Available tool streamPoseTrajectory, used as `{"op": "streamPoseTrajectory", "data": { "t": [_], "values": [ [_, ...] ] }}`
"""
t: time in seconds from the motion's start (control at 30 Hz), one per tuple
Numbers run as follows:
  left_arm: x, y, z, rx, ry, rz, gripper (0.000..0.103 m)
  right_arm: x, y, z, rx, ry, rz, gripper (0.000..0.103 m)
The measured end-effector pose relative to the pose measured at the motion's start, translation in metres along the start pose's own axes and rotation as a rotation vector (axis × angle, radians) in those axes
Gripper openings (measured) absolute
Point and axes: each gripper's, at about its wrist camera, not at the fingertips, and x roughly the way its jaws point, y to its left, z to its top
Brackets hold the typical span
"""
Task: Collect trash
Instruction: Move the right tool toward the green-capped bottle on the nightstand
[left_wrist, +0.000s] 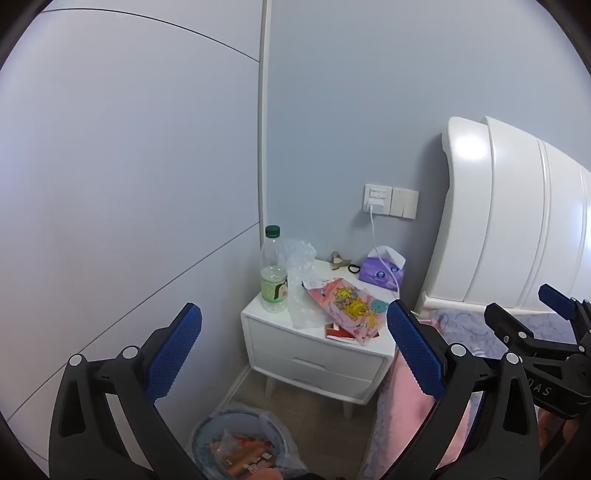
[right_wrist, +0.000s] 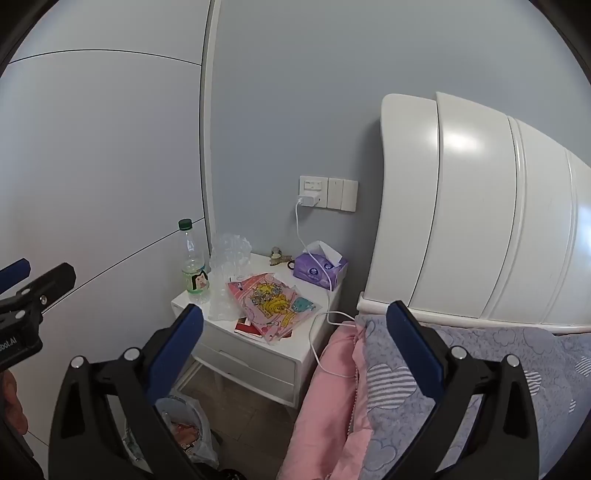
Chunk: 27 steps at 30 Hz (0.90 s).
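Note:
On the white nightstand (left_wrist: 266, 317) (right_wrist: 314, 347) stand a plastic bottle (left_wrist: 274, 273) (right_wrist: 194, 262) with a green cap, a crumpled clear plastic wrap (left_wrist: 301, 284) (right_wrist: 229, 273), a pink cartoon-printed bag (left_wrist: 347, 306) (right_wrist: 273, 302) and a red card (left_wrist: 338, 331) (right_wrist: 246, 326) under it. A lined trash bin (left_wrist: 240, 443) (right_wrist: 184, 424) with wrappers inside sits on the floor below. My left gripper (left_wrist: 293, 350) is open and empty, well short of the nightstand. My right gripper (right_wrist: 295, 350) is open and empty, and it also shows at the right edge of the left wrist view (left_wrist: 517, 314).
A purple tissue box (left_wrist: 382, 271) (right_wrist: 319, 269), a small figurine (left_wrist: 338, 260) and a black hair tie (left_wrist: 355, 268) lie at the nightstand's back. A white charger cable (right_wrist: 314, 332) hangs from the wall socket. The bed with white headboard (right_wrist: 461, 221) and pink and purple bedding (right_wrist: 406, 387) is at right.

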Motion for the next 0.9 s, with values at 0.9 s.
{"op": "streamPoseTrajectory", "data": {
  "t": [0.9],
  "values": [
    [0.031, -0.007, -0.023, -0.007, 0.041, 0.022, 0.098, 0.027, -0.001, 0.003, -0.005, 0.001, 0.059, 0.097]
  ]
}}
